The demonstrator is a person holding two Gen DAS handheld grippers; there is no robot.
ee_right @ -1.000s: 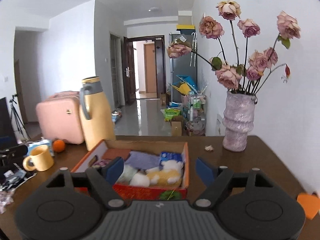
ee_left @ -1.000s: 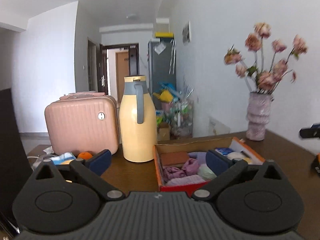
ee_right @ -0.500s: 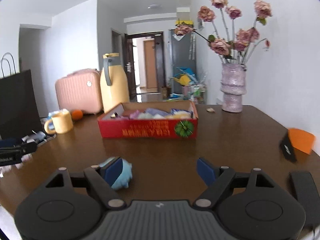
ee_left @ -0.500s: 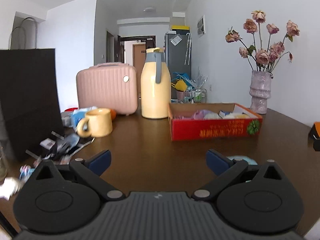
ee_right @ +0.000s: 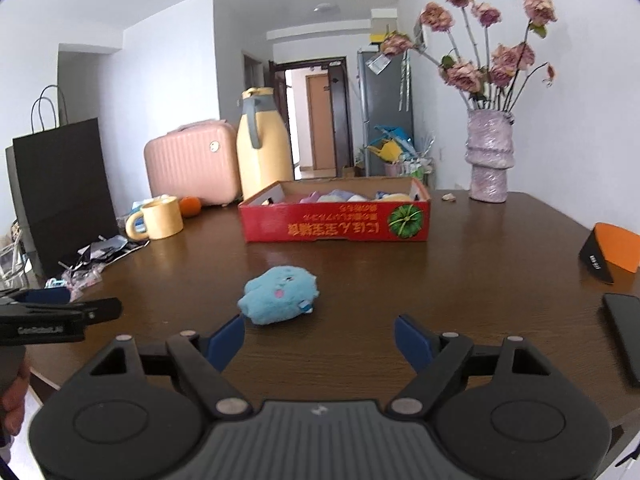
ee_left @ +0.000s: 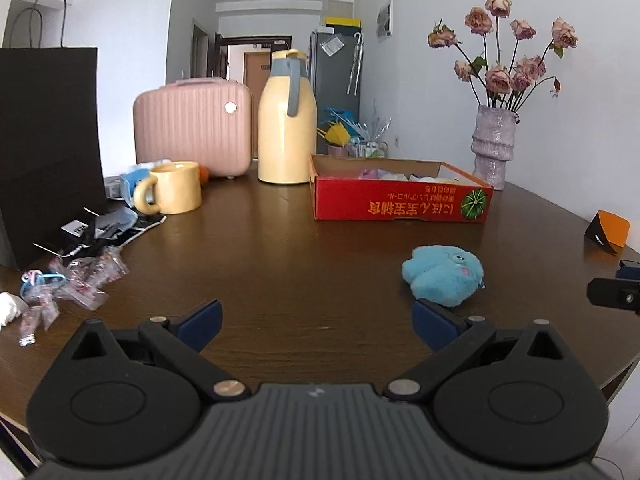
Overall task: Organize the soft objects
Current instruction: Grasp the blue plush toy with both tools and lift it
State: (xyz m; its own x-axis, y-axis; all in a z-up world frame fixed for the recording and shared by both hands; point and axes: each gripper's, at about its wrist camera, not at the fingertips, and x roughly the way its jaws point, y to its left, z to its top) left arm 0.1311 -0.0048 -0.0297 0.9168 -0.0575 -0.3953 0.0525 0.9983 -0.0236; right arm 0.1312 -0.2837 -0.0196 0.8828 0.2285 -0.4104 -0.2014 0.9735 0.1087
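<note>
- Left gripper (ee_left: 316,320) is spread wide, nothing between its pads.
- Right gripper (ee_right: 320,340) gapes empty too.
- Blue plush toy (ee_right: 280,294) lies on the brown table (ee_right: 460,280), just beyond both, near side of the red cardboard box (ee_right: 336,222).

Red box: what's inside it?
The red box holds soft items in lilac, white, blue and yellow; only their tops clear the front wall. Anything lower is hidden.
</note>
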